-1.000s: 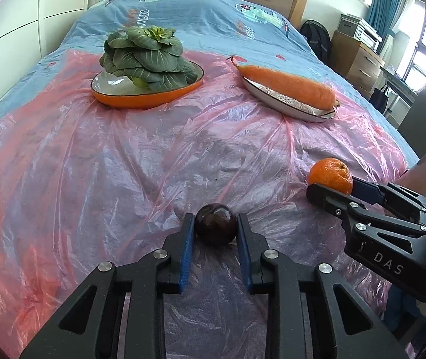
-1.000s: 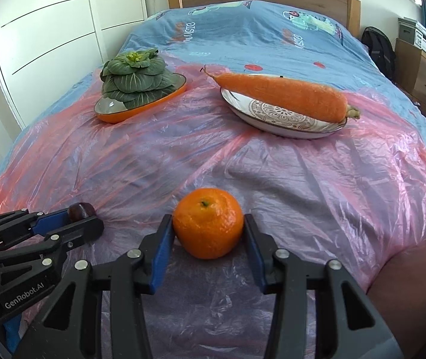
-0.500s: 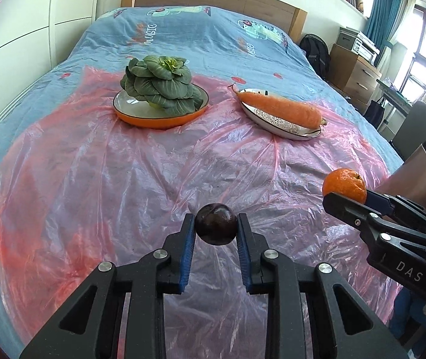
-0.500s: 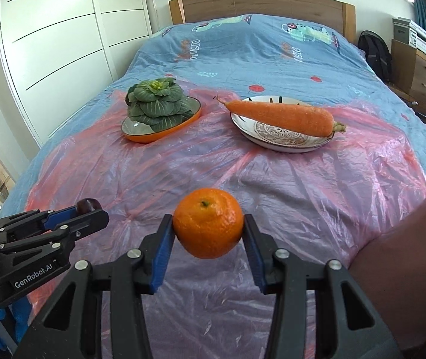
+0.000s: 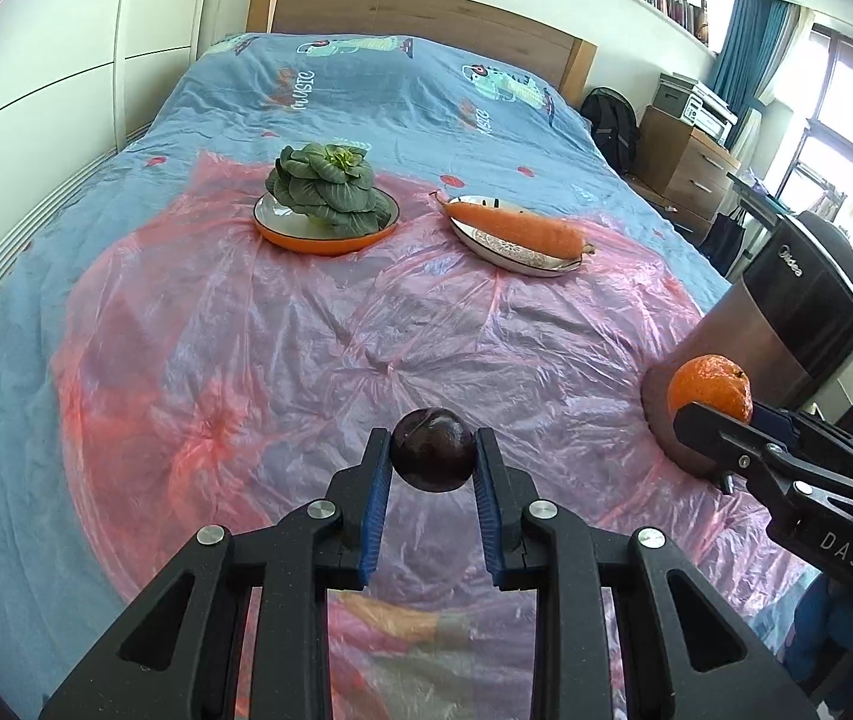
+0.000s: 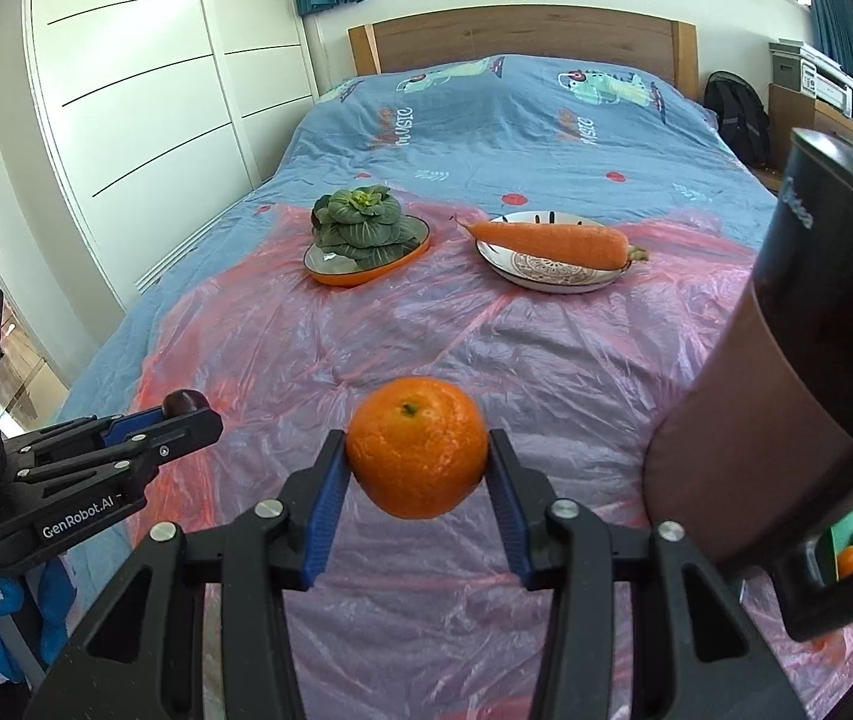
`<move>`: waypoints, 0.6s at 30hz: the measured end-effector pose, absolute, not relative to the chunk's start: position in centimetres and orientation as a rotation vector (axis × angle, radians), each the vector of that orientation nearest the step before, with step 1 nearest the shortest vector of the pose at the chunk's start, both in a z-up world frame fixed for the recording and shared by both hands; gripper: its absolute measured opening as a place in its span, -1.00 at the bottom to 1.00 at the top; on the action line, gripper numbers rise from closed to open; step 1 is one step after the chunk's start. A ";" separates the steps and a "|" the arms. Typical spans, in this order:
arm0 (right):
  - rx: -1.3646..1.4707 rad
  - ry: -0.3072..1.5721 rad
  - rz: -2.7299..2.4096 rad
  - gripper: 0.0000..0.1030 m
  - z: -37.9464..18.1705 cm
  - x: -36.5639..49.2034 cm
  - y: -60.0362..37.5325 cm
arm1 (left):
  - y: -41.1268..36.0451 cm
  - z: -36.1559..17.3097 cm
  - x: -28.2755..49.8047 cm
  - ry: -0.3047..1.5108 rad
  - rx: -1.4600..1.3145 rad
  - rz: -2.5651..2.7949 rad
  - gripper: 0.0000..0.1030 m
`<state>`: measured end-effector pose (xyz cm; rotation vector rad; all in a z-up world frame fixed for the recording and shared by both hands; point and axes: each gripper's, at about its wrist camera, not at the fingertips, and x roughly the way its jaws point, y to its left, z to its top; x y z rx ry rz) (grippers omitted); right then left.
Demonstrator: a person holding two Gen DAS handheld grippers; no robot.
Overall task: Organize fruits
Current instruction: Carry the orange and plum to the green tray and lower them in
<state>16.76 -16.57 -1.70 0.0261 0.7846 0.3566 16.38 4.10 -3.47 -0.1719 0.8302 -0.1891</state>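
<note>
Bedroom setup: blue bedspread (image 5: 366, 90) with a pink plastic sheet (image 5: 282, 348) spread over the near half. Left gripper (image 5: 432, 450) clamped tight on a dark plum (image 5: 433, 449), blue pads pressing both sides, fruit clear of the sheet. Right gripper (image 6: 417, 459) closed on an orange (image 6: 416, 445), jaws partway apart to fit it, also lifted off the sheet. Far side of sheet: leafy greens (image 6: 360, 225) on an orange-rimmed plate (image 6: 366, 273), carrot (image 6: 549, 241) lying across a patterned white plate (image 6: 546, 279), plates side by side, apart. Dark cylindrical appliance (image 6: 786, 360) stands at the right edge, near the orange; probably a blender or kettle, too distorted to tell.
</note>
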 end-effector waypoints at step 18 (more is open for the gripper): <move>0.071 0.776 0.266 0.14 0.2 6.4 -23.6 | -1.3 0.0 6.5 0.844 -0.128 -0.291 -0.56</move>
